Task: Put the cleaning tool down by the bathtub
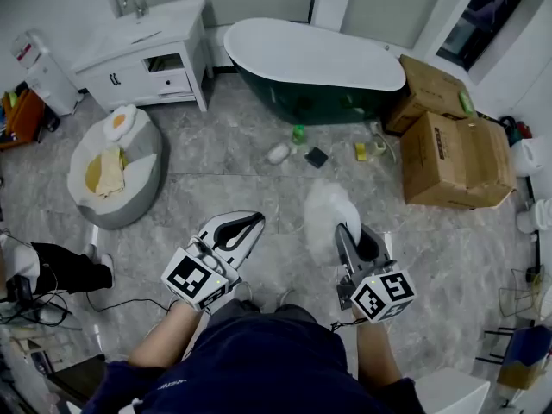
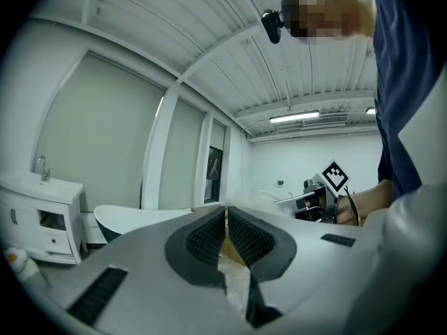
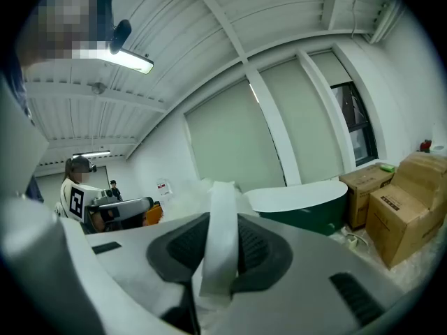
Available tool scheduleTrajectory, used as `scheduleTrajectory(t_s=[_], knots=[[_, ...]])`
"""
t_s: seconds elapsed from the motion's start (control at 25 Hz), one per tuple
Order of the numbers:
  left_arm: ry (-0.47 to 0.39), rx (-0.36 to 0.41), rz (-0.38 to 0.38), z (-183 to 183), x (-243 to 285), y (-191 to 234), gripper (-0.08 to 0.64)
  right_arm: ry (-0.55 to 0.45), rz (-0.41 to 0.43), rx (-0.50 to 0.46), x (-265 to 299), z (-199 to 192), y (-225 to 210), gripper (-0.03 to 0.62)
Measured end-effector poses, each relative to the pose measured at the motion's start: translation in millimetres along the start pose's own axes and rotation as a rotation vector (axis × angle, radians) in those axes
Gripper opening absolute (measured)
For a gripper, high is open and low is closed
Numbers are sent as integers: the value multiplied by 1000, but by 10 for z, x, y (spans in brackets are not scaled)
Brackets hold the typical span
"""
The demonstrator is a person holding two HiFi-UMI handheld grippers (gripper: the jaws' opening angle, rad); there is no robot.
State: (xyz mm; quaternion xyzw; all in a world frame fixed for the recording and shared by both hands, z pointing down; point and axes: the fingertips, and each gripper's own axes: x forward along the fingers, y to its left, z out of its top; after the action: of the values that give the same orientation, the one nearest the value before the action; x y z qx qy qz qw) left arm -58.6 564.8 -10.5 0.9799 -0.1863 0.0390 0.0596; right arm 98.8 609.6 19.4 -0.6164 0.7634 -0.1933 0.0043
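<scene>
Right and left grippers over the bathroom floor. My right gripper (image 1: 352,234) pinches the flat white handle (image 3: 218,243) of a fluffy white duster (image 1: 326,207) between its fingers, above the grey tiled floor (image 1: 259,179). The duster's long axis runs along the fingers. Its fluffy head points forward, toward the green-and-white bathtub (image 1: 315,59) and well apart from it. My left gripper (image 1: 244,225) is alongside, fingers pressed together on nothing.

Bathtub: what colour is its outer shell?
The bathtub is dark green outside, with a white rim and inside; the head view shows it best.
</scene>
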Motion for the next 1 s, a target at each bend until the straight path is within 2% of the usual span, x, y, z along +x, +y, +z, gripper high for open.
scheduleTrajectory(t_s=[0.56,1.0], knots=[[11,13,42,-25,33,-88,35,14,33,-10,-126,-38,-62,89],[16,49,88,-4,364,-426,35,16,68,-22,-433,-30,-483,89]])
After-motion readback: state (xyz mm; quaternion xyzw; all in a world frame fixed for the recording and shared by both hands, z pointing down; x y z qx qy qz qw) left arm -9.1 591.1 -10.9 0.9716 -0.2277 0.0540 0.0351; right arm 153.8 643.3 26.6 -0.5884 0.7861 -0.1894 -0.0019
